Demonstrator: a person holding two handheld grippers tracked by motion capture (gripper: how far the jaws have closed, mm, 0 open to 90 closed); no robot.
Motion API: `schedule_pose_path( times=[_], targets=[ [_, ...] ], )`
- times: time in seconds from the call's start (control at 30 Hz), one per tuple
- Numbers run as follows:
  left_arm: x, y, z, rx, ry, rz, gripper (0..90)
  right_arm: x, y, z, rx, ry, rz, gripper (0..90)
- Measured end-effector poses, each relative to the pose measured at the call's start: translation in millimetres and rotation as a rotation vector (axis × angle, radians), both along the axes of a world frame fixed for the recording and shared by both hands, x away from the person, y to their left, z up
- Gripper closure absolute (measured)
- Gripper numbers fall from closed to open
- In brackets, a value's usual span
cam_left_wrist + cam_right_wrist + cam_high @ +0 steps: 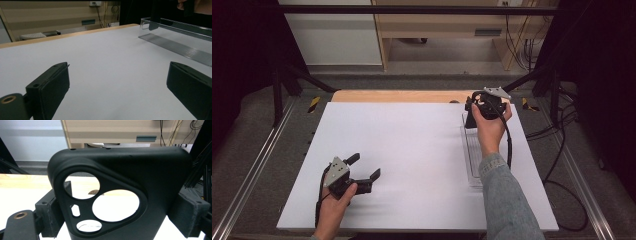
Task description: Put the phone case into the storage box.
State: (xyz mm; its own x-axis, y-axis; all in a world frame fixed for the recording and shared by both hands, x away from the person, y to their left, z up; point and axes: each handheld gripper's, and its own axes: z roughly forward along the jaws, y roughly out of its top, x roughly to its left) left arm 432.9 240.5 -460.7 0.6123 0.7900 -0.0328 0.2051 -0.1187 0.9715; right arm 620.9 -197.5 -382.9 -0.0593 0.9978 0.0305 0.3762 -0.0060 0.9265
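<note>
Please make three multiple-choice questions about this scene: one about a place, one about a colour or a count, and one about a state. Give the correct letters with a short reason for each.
1. Where is the clear tray?
A. on the right part of the white table
B. at the table's left edge
C. on the floor

2. What colour is the phone case?
A. white
B. black
C. red

3. How do the jaws of the left gripper stand?
A. closed on the case
B. closed on nothing
C. wide apart with nothing between them

Answers:
1 A: the high view shows the tray under the person's right forearm.
2 B: the right gripper view shows a black case with camera cut-outs, held between the jaws of the right gripper.
3 C: the left gripper view shows bare table between the jaws.
</note>
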Motion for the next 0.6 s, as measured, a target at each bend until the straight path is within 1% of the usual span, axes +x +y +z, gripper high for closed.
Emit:
schedule_pose_path(
  times=[0.3,0.37,0.43,0.6],
  targets=[
    [0.1,-0.2,-0.1,-0.001,0.001,-0.001,4.7,3.6,-0.2,-6.8,0.007,0.011,-0.014,13.8],
    [0.0,-0.5,-0.1,-0.001,0.000,-0.004,4.8,4.2,-0.2,-8.9,0.000,0.024,-0.022,13.7],
    [-0.2,-1.0,0.1,0.000,-0.002,-0.009,4.7,5.2,-0.2,-11.3,0.007,0.034,-0.023,13.7],
    [-0.1,-1.9,-0.4,0.002,0.000,-0.010,4.6,7.2,-0.9,-15.0,0.004,0.045,-0.020,13.7]
  ],
)
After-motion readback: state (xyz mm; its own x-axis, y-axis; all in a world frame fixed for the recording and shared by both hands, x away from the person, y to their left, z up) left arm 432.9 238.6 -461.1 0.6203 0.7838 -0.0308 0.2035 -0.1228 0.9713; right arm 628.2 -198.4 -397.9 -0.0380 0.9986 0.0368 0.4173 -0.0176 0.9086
